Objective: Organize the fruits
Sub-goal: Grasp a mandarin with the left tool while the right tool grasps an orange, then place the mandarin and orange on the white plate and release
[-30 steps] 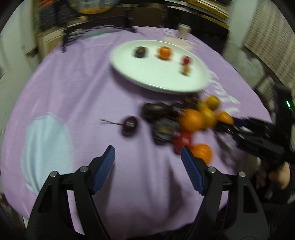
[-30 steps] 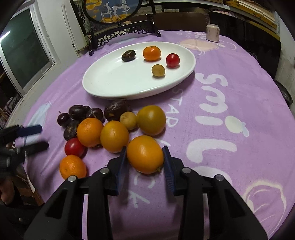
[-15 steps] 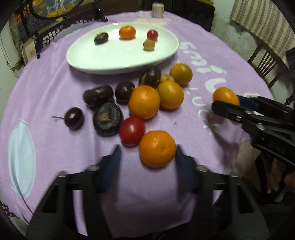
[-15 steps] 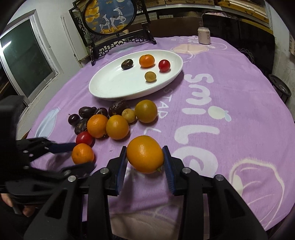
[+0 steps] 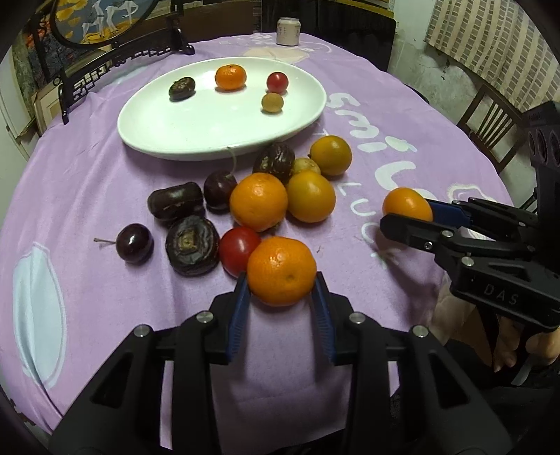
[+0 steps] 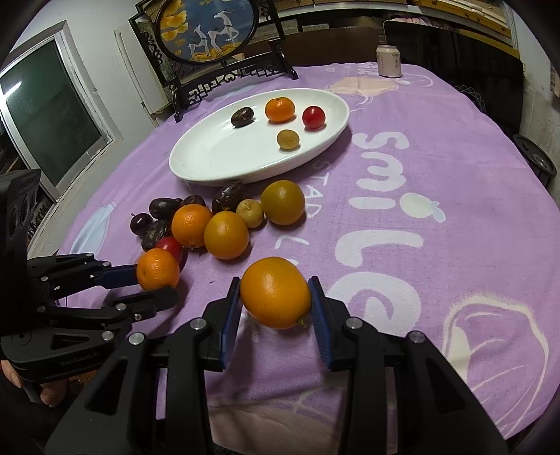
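Left gripper (image 5: 281, 301) has its blue pads pinched on a mandarin (image 5: 281, 270), one pad on each side, and the fruit sits right against a red tomato (image 5: 239, 249) at the near edge of the pile. Right gripper (image 6: 276, 308) is clamped the same way on an orange (image 6: 275, 292), out on the purple tablecloth (image 6: 437, 196) to the right of the pile and apart from it. Can't tell from either wrist view whether the two fruits are lifted or resting on the cloth.

The loose pile sits between the grippers and the plate: a big orange (image 5: 258, 201), a yellower one (image 5: 310, 196) touching it, another yellow-orange one (image 5: 330, 155) further back, and a small pale fruit (image 5: 305, 166) tucked between them. On the left side there's the dark stuff: a wrinkled dark fruit (image 5: 191, 245), a longish dark one (image 5: 176, 201), a dark cherry with a stem (image 5: 134, 243) off by itself, and a couple more dark ones behind.

Past that is the white oval plate (image 5: 182, 129), which holds four pieces spread apart: a dark fruit (image 5: 182, 88), a small mandarin (image 5: 230, 77), a cherry tomato (image 5: 277, 81) and a small yellowish fruit (image 5: 272, 102).

At the far edge of the table there's a drink can (image 6: 388, 61) and a framed deer picture on a black stand (image 6: 206, 28).
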Motion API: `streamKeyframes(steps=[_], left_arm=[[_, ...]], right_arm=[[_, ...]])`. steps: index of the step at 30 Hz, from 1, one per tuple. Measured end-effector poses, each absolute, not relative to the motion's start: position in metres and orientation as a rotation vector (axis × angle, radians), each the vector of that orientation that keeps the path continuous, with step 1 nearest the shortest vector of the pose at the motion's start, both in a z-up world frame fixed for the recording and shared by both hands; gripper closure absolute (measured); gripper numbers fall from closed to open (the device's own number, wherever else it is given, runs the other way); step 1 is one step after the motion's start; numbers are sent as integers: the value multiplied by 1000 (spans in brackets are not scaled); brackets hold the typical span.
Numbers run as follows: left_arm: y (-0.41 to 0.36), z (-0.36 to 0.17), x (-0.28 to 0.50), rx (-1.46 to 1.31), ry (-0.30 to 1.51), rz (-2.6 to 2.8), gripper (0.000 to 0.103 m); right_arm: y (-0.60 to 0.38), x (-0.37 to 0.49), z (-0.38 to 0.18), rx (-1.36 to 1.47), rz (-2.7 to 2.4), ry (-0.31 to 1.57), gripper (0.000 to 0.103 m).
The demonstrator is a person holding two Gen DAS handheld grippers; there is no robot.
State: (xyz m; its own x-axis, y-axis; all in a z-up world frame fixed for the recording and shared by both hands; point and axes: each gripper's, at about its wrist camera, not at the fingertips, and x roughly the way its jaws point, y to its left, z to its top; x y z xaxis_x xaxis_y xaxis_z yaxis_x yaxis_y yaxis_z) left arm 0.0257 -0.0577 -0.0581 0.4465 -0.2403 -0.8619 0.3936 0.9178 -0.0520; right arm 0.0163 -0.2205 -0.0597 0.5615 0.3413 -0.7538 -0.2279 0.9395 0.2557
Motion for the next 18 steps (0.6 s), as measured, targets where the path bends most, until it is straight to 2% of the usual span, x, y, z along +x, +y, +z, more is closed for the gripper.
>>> streamKeyframes(steps=[3,7,9,16,18], left_arm=[[-64,-58,26,165,1043,-425,61],[-74,-59,30,175,1036,-435,61],[-78,-60,33,186,1035,-433,65],[-89,-64,50,186,1033,-432,64],[-91,-64,53,184,1020,-425,70]], right_arm=[[-221,17,-60,131,331,921,65],[-225,17,-60,134,318,924,65],[-227,17,-61,137,314,926,65],[-226,17,-62,135,313,932,65],[-227,17,-62,135,309,932,65]])
